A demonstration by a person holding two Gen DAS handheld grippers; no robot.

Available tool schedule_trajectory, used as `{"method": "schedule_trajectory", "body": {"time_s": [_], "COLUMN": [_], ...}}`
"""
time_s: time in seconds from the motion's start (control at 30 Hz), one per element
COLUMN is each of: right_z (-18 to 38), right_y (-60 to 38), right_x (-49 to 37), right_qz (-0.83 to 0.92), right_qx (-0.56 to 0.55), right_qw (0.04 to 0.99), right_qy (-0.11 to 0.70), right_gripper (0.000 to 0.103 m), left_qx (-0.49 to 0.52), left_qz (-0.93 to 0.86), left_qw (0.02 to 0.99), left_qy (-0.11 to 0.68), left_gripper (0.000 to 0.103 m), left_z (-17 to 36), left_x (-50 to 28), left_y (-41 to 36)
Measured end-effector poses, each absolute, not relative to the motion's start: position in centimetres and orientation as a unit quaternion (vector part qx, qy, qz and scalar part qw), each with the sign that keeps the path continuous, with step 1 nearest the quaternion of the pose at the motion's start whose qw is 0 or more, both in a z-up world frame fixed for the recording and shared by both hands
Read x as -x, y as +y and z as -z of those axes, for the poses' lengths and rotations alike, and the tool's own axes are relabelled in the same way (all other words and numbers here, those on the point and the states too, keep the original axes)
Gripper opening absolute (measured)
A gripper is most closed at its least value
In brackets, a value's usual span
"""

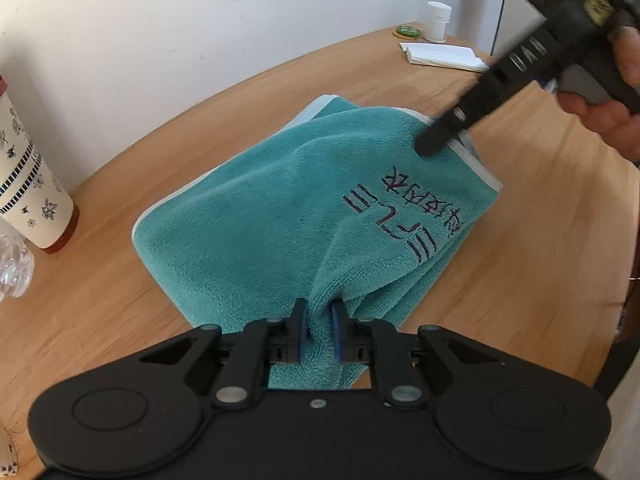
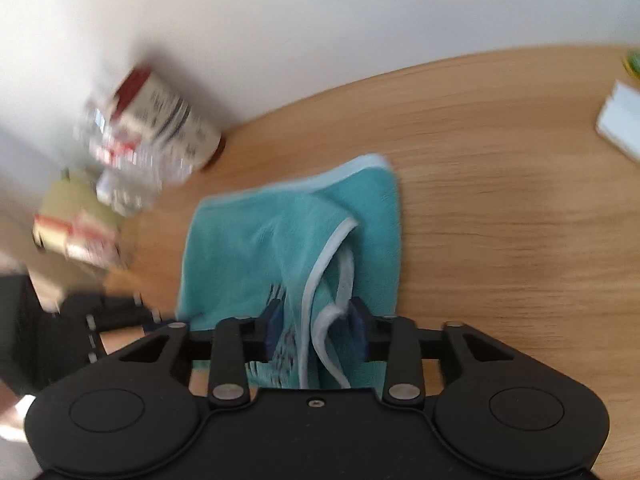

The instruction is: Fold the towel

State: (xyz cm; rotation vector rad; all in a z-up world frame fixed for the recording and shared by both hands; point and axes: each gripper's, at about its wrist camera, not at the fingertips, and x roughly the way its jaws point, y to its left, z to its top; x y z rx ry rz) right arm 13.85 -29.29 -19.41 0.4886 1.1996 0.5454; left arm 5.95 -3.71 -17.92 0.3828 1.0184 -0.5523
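A teal towel with a pale border and dark embroidered characters lies partly folded on the wooden table. At its near edge my left gripper is shut on a bunched fold of the cloth. My right gripper, held by a hand, grips the towel's far right corner. The right wrist view is blurred. In it the towel rises between the fingers of the right gripper, and its white hem runs through the jaws. The left gripper shows as a dark blur at the left.
A flower-patterned cup and a clear plastic bottle stand at the left by the wall. At the back right are white folded paper, a small white jar and a green disc. The table's rounded edge runs down the right side.
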Motion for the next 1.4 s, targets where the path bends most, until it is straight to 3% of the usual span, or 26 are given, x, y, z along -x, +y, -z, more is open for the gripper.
{"method": "schedule_trajectory", "body": {"time_s": [0.03, 0.23, 0.3, 0.4, 0.57, 0.7, 0.8, 0.9, 1.2, 1.4], "right_z": [19.6, 22.3, 22.9, 22.8, 20.0, 15.1, 13.8, 14.7, 18.3, 19.4], "right_y": [-29.6, -30.8, -30.6, -30.6, -29.9, -28.4, -27.3, -27.0, -29.1, -28.1], "right_x": [-14.1, -16.1, -16.6, -17.1, -18.0, -17.7, -17.5, -17.5, -17.1, -16.6], "right_qz": [-0.250, -0.235, -0.223, -0.225, -0.249, -0.276, -0.258, -0.215, -0.212, -0.242], "right_qx": [-0.241, -0.347, -0.359, -0.377, -0.347, -0.244, -0.155, -0.096, -0.104, -0.096], "right_qw": [0.758, 0.698, 0.694, 0.692, 0.722, 0.792, 0.827, 0.836, 0.804, 0.791], "right_qy": [0.552, 0.580, 0.583, 0.573, 0.545, 0.486, 0.475, 0.495, 0.547, 0.553], "right_gripper": [0.050, 0.051, 0.037, 0.006, 0.005, 0.004, 0.009, 0.009, 0.010, 0.016], "left_qx": [-0.179, -0.177, -0.177, -0.170, -0.163, -0.159, -0.152, -0.149, -0.145, -0.141], "left_qz": [0.262, 0.263, 0.264, 0.265, 0.261, 0.257, 0.251, 0.246, 0.239, 0.233], "left_qw": [0.818, 0.814, 0.813, 0.813, 0.812, 0.812, 0.813, 0.814, 0.816, 0.816], "left_qy": [0.480, 0.487, 0.487, 0.491, 0.496, 0.499, 0.503, 0.505, 0.507, 0.509], "left_gripper": [0.011, 0.011, 0.011, 0.012, 0.012, 0.012, 0.012, 0.013, 0.013, 0.014], "left_z": [17.9, 18.0, 18.1, 18.1, 18.2, 18.3, 18.4, 18.6, 18.8, 19.1], "left_x": [-6.0, -6.5, -6.5, -6.9, -7.2, -7.1, -7.3, -7.5, -7.5, -7.7], "left_y": [-3.6, -4.0, -4.0, -3.6, -3.7, -3.9, -4.0, -4.2, -4.3, -4.9]}}
